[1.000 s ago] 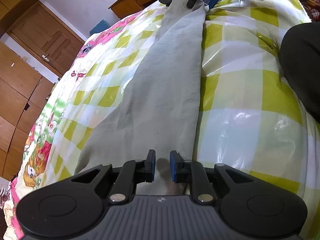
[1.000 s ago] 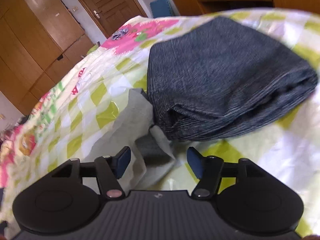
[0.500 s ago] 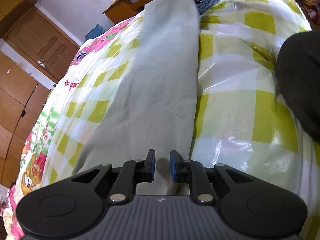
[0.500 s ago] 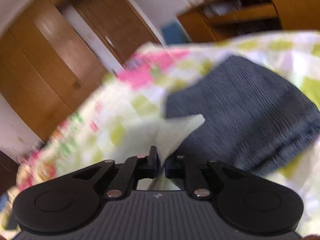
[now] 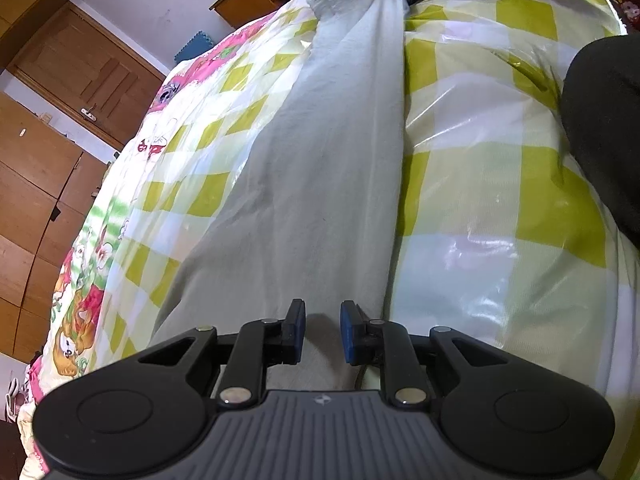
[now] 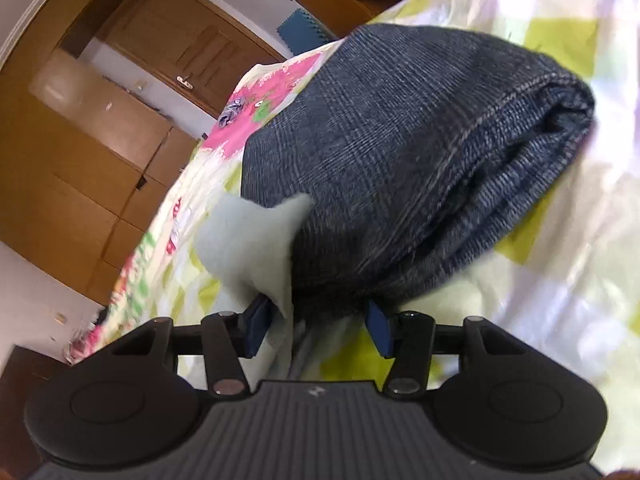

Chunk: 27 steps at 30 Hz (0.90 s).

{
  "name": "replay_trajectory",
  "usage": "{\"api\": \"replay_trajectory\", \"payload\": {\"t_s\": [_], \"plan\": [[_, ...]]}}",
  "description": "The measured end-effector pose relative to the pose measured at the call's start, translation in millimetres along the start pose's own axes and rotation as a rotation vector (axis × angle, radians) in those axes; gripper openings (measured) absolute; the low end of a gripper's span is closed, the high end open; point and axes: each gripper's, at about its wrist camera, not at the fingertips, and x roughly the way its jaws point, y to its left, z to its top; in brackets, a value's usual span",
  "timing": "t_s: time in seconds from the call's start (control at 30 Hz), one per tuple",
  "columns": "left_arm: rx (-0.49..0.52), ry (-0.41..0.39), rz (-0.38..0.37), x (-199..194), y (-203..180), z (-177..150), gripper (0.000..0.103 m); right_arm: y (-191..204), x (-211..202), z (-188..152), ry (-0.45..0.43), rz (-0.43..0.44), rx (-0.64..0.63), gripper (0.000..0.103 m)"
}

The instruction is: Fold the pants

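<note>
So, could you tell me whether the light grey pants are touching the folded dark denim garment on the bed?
Touching. The right wrist view shows the light grey pants with their corner overlapping the near edge of the dark denim garment, no gap between them.

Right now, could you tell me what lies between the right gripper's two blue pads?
In the right wrist view, the right gripper is opening, with a pale grey pants corner and the edge of the folded dark jeans between its pads.

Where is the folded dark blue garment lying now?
In the right wrist view, the folded dark blue garment lies on the checked bedspread, beside the grey pants.
</note>
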Motion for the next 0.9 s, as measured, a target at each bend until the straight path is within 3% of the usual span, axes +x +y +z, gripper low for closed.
{"api": "replay_trajectory", "payload": {"t_s": [0.13, 0.23, 0.4, 0.57, 0.77, 0.9], "plan": [[-0.007, -0.008, -0.004, 2, 0, 7, 0.033, 12, 9, 9, -0.004, -0.013, 0.011, 0.053], [-0.036, -0.03, -0.025, -1, 2, 14, 0.035, 11, -7, -3, -0.014, 0.034, 0.035, 0.055], [-0.029, -0.05, -0.035, -6, -5, 23, 0.036, 9, -16, -21, 0.037, 0.094, -0.004, 0.055], [-0.031, -0.018, -0.014, -9, -5, 24, 0.037, 18, -7, -35, 0.117, 0.116, 0.008, 0.057], [-0.172, 0.008, 0.099, -38, 10, -10, 0.038, 81, -41, -88, 0.142, 0.07, -0.316, 0.057], [-0.282, 0.047, 0.175, -52, 25, -51, 0.039, 142, -41, -135, 0.236, 0.141, -0.557, 0.057]]}}
